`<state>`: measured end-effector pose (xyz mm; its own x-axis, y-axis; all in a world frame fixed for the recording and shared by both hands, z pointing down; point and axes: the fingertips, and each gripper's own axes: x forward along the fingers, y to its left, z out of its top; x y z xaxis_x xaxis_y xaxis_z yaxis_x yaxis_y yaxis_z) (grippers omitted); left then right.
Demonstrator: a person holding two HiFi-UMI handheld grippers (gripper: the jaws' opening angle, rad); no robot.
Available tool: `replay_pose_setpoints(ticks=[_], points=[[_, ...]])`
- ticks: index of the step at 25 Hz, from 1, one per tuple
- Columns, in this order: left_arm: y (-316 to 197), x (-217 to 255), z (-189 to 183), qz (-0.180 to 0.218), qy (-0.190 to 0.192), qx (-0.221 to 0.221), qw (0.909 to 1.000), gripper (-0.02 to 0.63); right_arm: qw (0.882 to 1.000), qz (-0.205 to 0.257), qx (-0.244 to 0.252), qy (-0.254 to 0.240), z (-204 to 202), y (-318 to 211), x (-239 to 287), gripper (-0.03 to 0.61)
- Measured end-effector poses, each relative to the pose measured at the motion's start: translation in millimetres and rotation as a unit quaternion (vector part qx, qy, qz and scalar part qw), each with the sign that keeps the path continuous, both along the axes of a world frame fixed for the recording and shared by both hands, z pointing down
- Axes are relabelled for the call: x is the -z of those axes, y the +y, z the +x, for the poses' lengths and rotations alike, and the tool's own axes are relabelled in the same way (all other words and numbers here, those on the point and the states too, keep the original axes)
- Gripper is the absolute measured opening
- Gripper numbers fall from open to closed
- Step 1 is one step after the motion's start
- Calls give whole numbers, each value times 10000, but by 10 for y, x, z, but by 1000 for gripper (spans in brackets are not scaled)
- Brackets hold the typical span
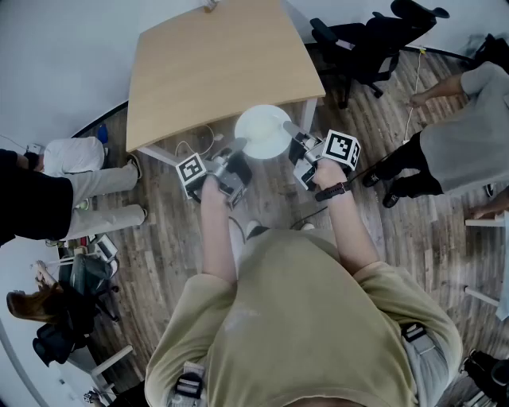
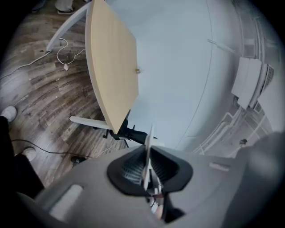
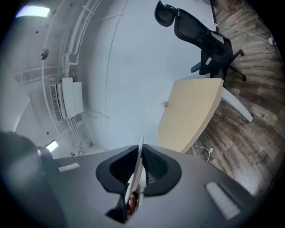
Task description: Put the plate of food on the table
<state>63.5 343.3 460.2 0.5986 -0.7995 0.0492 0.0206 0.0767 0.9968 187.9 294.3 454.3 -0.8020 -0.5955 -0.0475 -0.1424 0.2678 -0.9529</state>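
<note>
Closest to you, both grippers are closed on the white plate. The left gripper pinches its left rim and the right gripper pinches its right rim. In the left gripper view the thin rim stands edge-on between the dark pads, with the jaws narrow and pressing on it. The right gripper view shows the same on the other side.

In the head view, the plate overlaps the near edge of the wooden table. I cannot tell whether it touches the top.

The table top is pale wood on white legs. Only a small object sits on it, at the far edge. Below is a floor of grey-brown planks, and a white cable lies on it near a table leg.

A seated person in light trousers is at your left, and another person in grey at your right. Further away, a black office chair stands beside the table. Behind it is a plain pale wall with an air-conditioning unit high up.
</note>
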Motion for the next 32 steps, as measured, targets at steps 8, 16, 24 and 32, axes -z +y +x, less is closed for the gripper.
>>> replay_pose_setpoints(ticks=[8, 16, 24, 32], points=[[-85, 81, -247, -18, -37, -179, 9998, 26, 9996, 204, -190, 36, -243, -16, 61, 32], [-156, 13, -1162, -173, 49, -401, 9990, 26, 9987, 240, -418, 180, -1126, -22, 3, 38], [1, -134, -1348, -343, 254, -817, 9957, 26, 9948, -13, -1019, 44, -1289, 181, -161, 62], [131, -337, -1256, -502, 432, -887, 9939, 29, 9927, -480, -1102, -53, -1208, 276, -383, 69]])
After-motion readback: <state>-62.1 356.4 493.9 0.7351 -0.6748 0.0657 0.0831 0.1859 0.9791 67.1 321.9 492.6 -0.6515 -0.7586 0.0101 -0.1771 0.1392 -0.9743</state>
